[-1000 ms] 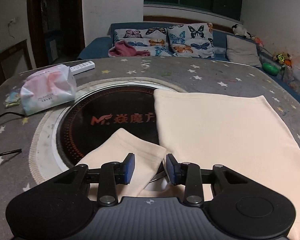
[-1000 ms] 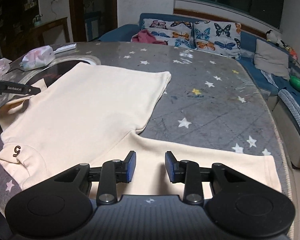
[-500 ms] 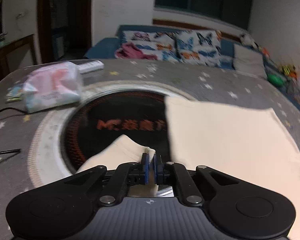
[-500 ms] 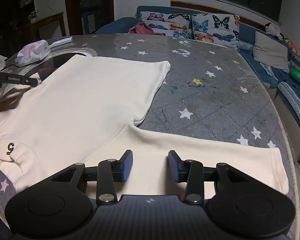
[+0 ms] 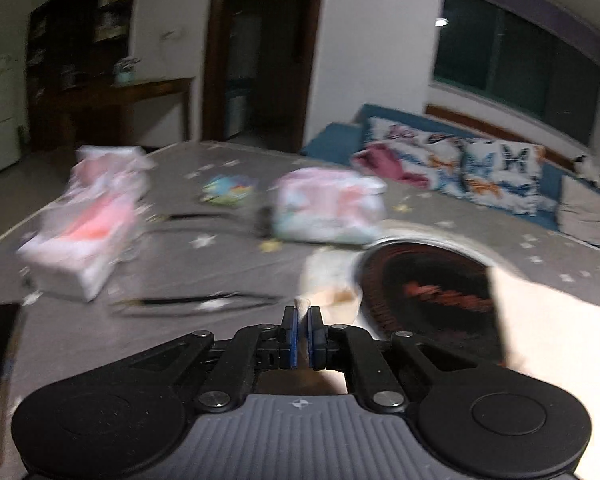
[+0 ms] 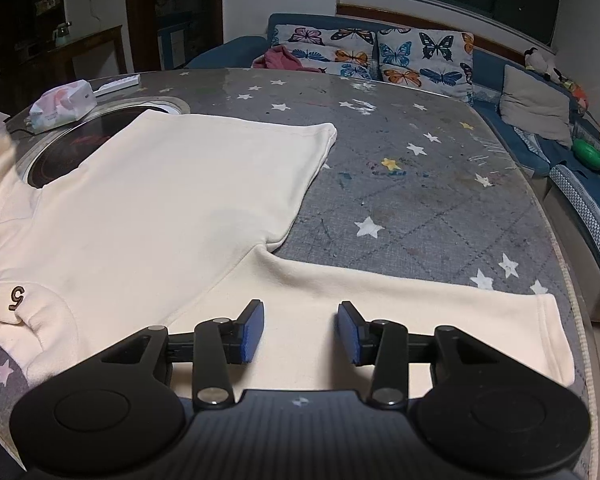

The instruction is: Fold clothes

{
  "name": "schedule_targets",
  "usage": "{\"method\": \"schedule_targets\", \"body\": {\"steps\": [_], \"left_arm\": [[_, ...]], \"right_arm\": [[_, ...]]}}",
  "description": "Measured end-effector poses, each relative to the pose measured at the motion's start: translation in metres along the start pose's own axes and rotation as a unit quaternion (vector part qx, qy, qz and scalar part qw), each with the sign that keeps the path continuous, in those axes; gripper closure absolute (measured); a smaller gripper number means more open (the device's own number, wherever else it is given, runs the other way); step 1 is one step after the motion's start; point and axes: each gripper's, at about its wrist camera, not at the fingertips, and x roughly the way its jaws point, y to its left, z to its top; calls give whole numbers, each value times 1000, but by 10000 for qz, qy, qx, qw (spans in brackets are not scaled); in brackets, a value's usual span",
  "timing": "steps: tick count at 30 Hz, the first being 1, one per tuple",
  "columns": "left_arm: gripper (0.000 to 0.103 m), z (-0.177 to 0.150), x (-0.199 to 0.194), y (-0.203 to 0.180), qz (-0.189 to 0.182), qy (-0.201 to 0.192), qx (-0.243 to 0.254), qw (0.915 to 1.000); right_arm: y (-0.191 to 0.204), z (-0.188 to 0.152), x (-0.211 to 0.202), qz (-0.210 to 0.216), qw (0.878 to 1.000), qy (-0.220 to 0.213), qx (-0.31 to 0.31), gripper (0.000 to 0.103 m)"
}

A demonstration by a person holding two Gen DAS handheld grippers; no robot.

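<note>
Left gripper (image 5: 302,322), lower centre of a blurred frame, has its blue pads pressed together on a sliver of the cream shirt (image 6: 172,200). Right gripper (image 6: 300,330), lower centre, is spread wide above the near sleeve. The shirt lies flat on the star-patterned table (image 6: 440,200), partly over the dark round hotplate (image 6: 60,152) at left.
</note>
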Motion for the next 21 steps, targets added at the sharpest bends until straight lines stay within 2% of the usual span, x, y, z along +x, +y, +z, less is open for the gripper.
{"method": "schedule_targets", "body": {"steps": [5, 8, 14, 17, 21], "left_arm": [[98, -18, 19, 22, 435, 310, 60, 9986], [96, -23, 20, 18, 547, 273, 278, 9977], [91, -16, 9, 4, 686, 175, 409, 9967], [90, -13, -9, -14, 446, 42, 518, 9977], [90, -16, -32, -48, -396, 7, 814, 9959]], "right_arm": [[0, 1, 1, -30, 10000, 25, -16, 59], [1, 2, 1, -75, 9999, 62, -76, 57], [10, 5, -12, -22, 9996, -60, -271, 57], [23, 7, -20, 141, 9986, -182, -467, 56], [44, 11, -28, 416, 9955, -334, -785, 56]]}}
